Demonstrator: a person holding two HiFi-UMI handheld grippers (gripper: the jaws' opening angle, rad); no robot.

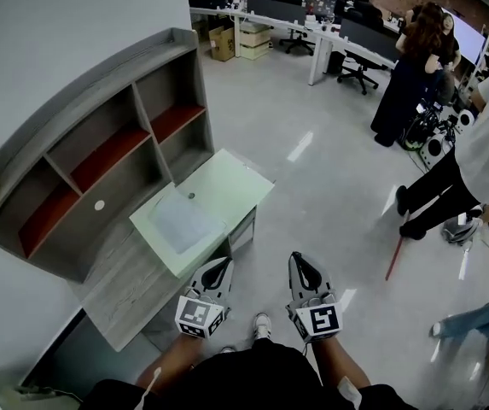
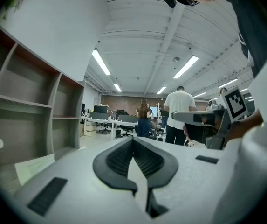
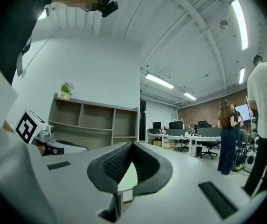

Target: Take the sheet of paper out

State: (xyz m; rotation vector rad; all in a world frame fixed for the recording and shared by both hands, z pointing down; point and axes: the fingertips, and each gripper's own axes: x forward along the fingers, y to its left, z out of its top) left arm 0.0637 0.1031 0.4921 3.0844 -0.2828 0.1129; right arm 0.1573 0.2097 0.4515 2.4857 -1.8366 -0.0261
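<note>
A pale sheet of paper (image 1: 180, 222) lies flat on the near half of a small glass-topped table (image 1: 231, 182) in front of the grey shelf unit (image 1: 99, 156). Both grippers are held level, side by side, just short of the table's near corner. My left gripper (image 1: 224, 266) is shut with nothing in it, and its tips meet in the left gripper view (image 2: 133, 139). Beside it my right gripper (image 1: 298, 259) is also shut and empty (image 3: 132, 144). The table top (image 2: 33, 167) shows low at the left of the left gripper view.
The shelf unit has open compartments with red boards. A grey board (image 1: 129, 289) lies beside the table. Several people (image 1: 415, 67) stand at the right. Desks and chairs (image 1: 312, 24) line the back. A red stick (image 1: 396, 259) lies on the floor.
</note>
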